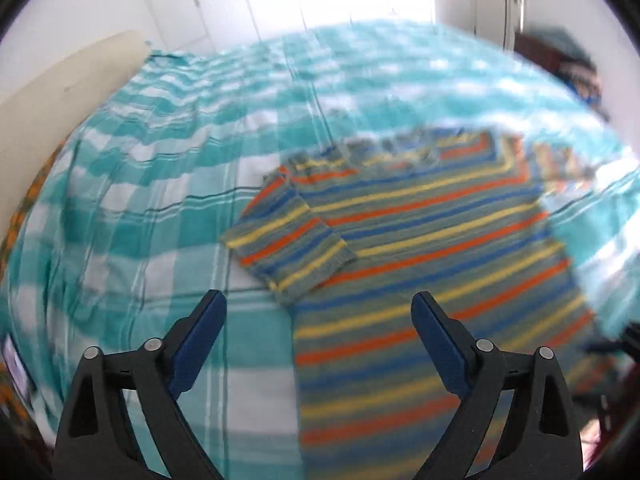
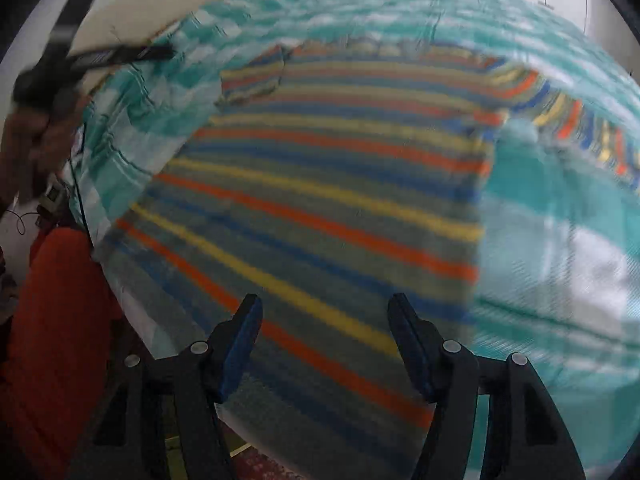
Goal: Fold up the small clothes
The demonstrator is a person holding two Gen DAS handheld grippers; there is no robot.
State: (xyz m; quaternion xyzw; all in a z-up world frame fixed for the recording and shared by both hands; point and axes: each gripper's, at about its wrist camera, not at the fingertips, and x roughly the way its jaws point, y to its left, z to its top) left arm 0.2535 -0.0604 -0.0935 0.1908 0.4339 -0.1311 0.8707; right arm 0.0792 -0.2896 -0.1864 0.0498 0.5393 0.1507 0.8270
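Striped sweater laid out, one sleeve folded in; body not yet folded.
Grey knit sweater with orange, yellow and blue stripes [image 1: 420, 240] lies flat on teal-and-white checked bedsheet [image 1: 160, 200]; far sleeve [image 2: 580, 120] still outstretched. Left gripper [image 1: 320, 340] and right gripper [image 2: 324, 344] hover agape, empty.

A bedroom in a home. I work over a bed [image 1: 120, 208] spread with a teal-and-white checked sheet [image 1: 168, 272], on which a striped knitted sweater [image 1: 420, 240] lies. White wardrobe doors [image 1: 192, 4] and bright daylight stand beyond the bed's far edge.
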